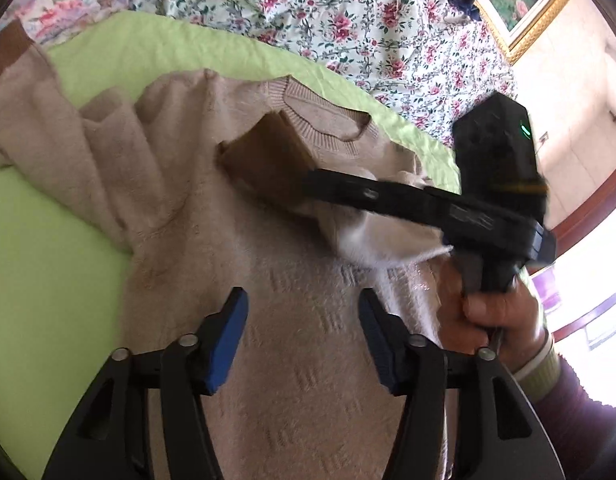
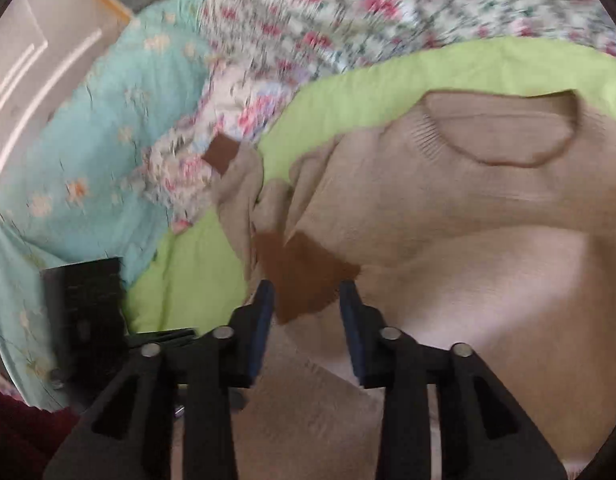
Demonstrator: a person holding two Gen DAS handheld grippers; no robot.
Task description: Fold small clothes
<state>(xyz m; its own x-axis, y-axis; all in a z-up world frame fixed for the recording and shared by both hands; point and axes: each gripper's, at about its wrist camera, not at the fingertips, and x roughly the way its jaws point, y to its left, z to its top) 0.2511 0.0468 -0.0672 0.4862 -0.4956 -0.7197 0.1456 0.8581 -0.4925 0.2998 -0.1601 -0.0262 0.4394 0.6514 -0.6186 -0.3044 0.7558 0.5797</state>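
A beige knit sweater [image 1: 236,240] lies face up on a lime green sheet [image 1: 48,264], neckline [image 1: 327,124] away from me. Its right sleeve is folded across the chest, brown cuff [image 1: 268,164] near the collar. My right gripper [image 1: 319,184] reaches over that sleeve; in its own view [image 2: 308,304] the jaws stand apart with the brown cuff [image 2: 304,280] between the pads, not pinched. My left gripper [image 1: 304,328] is open and empty above the sweater's body. The other sleeve [image 1: 24,108] lies spread to the left, brown cuff [image 1: 6,52] at its end.
A floral quilt [image 1: 308,12] is heaped behind the green sheet. A turquoise blanket [image 2: 88,160] lies at the left in the right wrist view. A gold-framed picture [image 1: 523,12] leans at the far right. The hand holding the right gripper [image 1: 491,320] is beside the sweater.
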